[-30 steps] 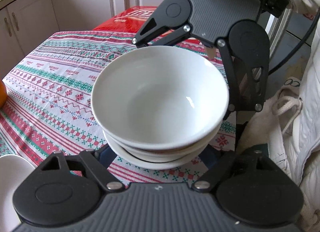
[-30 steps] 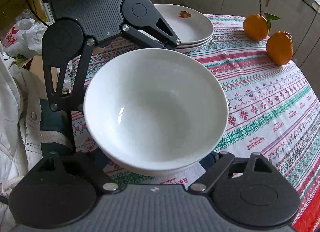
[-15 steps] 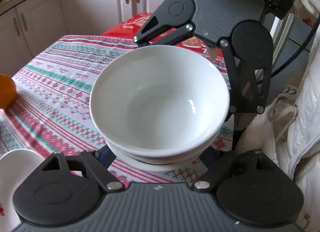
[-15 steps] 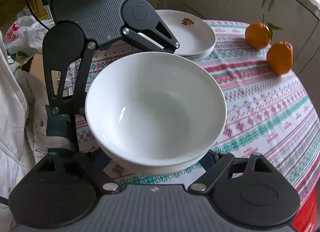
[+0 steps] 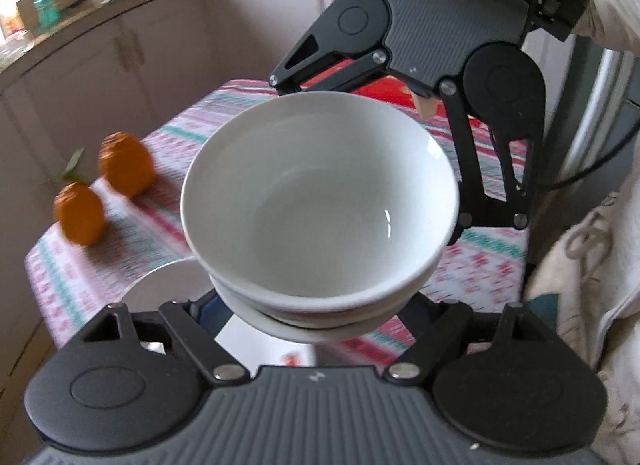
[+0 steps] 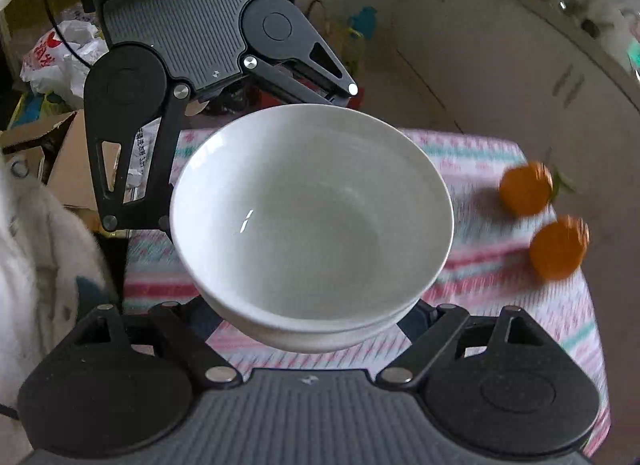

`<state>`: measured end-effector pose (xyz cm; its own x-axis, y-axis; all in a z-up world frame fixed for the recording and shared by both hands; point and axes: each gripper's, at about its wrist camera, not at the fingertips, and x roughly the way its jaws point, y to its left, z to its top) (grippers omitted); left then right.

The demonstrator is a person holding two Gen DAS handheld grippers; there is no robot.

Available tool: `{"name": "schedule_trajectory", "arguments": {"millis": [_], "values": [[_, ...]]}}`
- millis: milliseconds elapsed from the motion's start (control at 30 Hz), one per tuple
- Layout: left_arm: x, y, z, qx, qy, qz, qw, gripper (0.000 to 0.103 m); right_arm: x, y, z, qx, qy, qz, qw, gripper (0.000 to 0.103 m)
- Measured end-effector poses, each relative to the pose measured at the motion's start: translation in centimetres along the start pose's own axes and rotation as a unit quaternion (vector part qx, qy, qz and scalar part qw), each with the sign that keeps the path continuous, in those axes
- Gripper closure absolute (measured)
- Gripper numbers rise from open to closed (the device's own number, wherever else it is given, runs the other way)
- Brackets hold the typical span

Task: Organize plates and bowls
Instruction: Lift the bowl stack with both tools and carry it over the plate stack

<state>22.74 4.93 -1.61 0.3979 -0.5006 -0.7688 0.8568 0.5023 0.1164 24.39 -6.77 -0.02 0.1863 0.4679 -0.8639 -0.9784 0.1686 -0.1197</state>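
**Stack of bowls in the air, not yet set down**

2 grippers are carrying the stack of white bowls point(image 5: 320, 205) between them, above the patterned tablecloth point(image 5: 100, 265). The left gripper point(image 5: 316, 301) is pinching the stack's near side low down, and the right gripper point(image 6: 308, 313) is clamping the opposite side. Beside the stack, 2 oranges point(image 5: 104, 189) are sitting on the cloth, and a white plate point(image 5: 168, 285) is lying just under it. Nesting looks finished; placing is remaining, I'd judge.

- A stack of white bowls point(image 6: 312, 225) sits between the right gripper point(image 6: 316, 329) and the left gripper point(image 6: 256, 105), clear of the patterned tablecloth point(image 6: 500, 265).
- Both grippers clamp the stack from opposite sides.
- Two blurred oranges point(image 6: 556, 247) lie at right.
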Motion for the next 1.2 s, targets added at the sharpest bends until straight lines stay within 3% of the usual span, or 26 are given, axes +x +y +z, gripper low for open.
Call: {"name": "schedule_trajectory", "arguments": {"millis": [167,333,1100,1200], "values": [[-0.6,2.9,-1.9,-0.024,0.012,0.034,0.9991,0.018,3.0,-1.7,3.1,-0.028,-0.008,0.012,0.999,0.012],[-0.5,5.4,-4.0,-0.052,0.021,0.042,0.9975,0.018,6.2,-3.1,4.9,-0.033,-0.004,0.031,0.999,0.012],[0.9,8.2,-6.9,-0.074,0.008,0.025,0.9969,0.018,10.1,-5.8,5.2,0.019,0.018,0.072,0.997,0.012],[0.7,7.9,-7.1,-0.072,0.002,0.032,0.9969,0.017,10.2,-5.8,5.0,0.022,0.013,0.066,0.997,0.006]]}}
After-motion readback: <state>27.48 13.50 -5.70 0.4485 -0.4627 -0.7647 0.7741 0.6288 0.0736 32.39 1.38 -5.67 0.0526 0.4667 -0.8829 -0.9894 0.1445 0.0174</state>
